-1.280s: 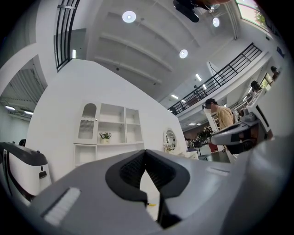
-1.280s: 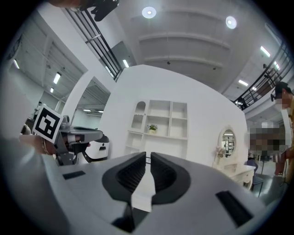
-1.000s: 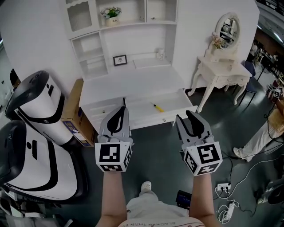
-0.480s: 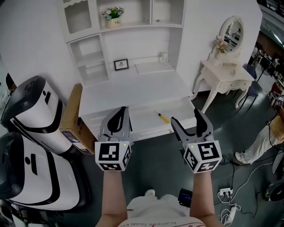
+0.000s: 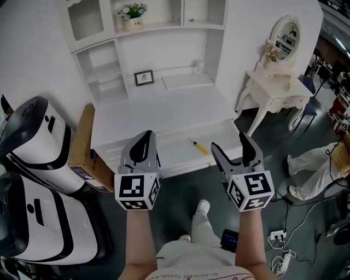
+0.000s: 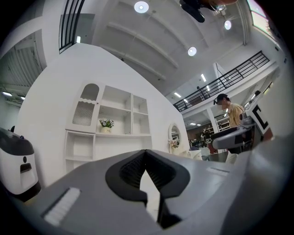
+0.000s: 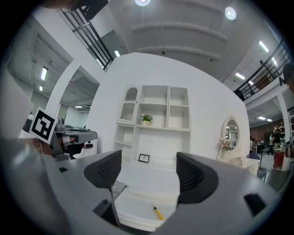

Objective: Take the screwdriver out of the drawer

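Note:
A yellow-handled screwdriver (image 5: 199, 146) lies in the open white drawer (image 5: 174, 143) of a white desk; in the right gripper view the screwdriver (image 7: 157, 212) shows low between my jaws, in the drawer (image 7: 135, 205). My right gripper (image 5: 229, 143) hovers in front of the drawer's front edge, open and empty, short of the screwdriver. The right gripper (image 7: 149, 172) points level at the desk. My left gripper (image 5: 144, 135) hangs before the drawer's left part, shut with nothing in it. In its own view the left gripper (image 6: 146, 157) faces the hutch, its jaws meeting at the tips.
The desk carries a hutch with a small picture frame (image 5: 144, 77) and a flower pot (image 5: 131, 11). Two white and black machines (image 5: 38, 142) and a cardboard box (image 5: 82, 147) stand at the left. At the right are a dressing table (image 5: 273, 87), a person's legs (image 5: 309, 164) and floor cables (image 5: 281, 238).
The right gripper's jaws have spread from nearly together to wide open. Both grippers have moved closer to the drawer. The left stays shut.

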Demonstrator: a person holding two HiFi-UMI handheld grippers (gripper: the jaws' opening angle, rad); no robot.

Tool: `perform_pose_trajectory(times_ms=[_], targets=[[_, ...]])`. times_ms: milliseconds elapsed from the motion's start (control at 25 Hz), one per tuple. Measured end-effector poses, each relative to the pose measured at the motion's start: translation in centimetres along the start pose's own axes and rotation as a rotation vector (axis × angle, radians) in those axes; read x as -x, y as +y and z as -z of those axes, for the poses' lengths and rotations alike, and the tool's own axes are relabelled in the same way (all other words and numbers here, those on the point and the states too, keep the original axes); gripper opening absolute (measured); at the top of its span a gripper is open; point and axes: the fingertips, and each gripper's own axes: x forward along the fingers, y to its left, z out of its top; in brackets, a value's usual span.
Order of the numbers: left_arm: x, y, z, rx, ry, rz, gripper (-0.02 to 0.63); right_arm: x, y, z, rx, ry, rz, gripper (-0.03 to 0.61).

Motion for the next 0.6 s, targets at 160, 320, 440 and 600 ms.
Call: perform_pose_trajectory(times_ms=[160,320,440,600], targets=[[-2.1,0.3,0.1,-0.019,0.0,-0.005,0.009,-1.9,-1.7,0.0,-0.009,-0.013,0.002,0.342],[-4.4,0.9,0.6,-0.025,0.009,-0.015,0.009,-4.2,-3.1,0.3,-0.011,-0.011,-0.008,0.342],[-6.2,1.3,1.3,-0.026,0.019,-0.026,0.009,-6.0,-4.0,0.9,-0.009,-0.003,-0.025,0.342],[-9.0,1.8,2.2,-0.029,0.031,-0.043,0.009,-8.9,-5.7,1.6,-0.015,-0.003,-0.046,0.342]])
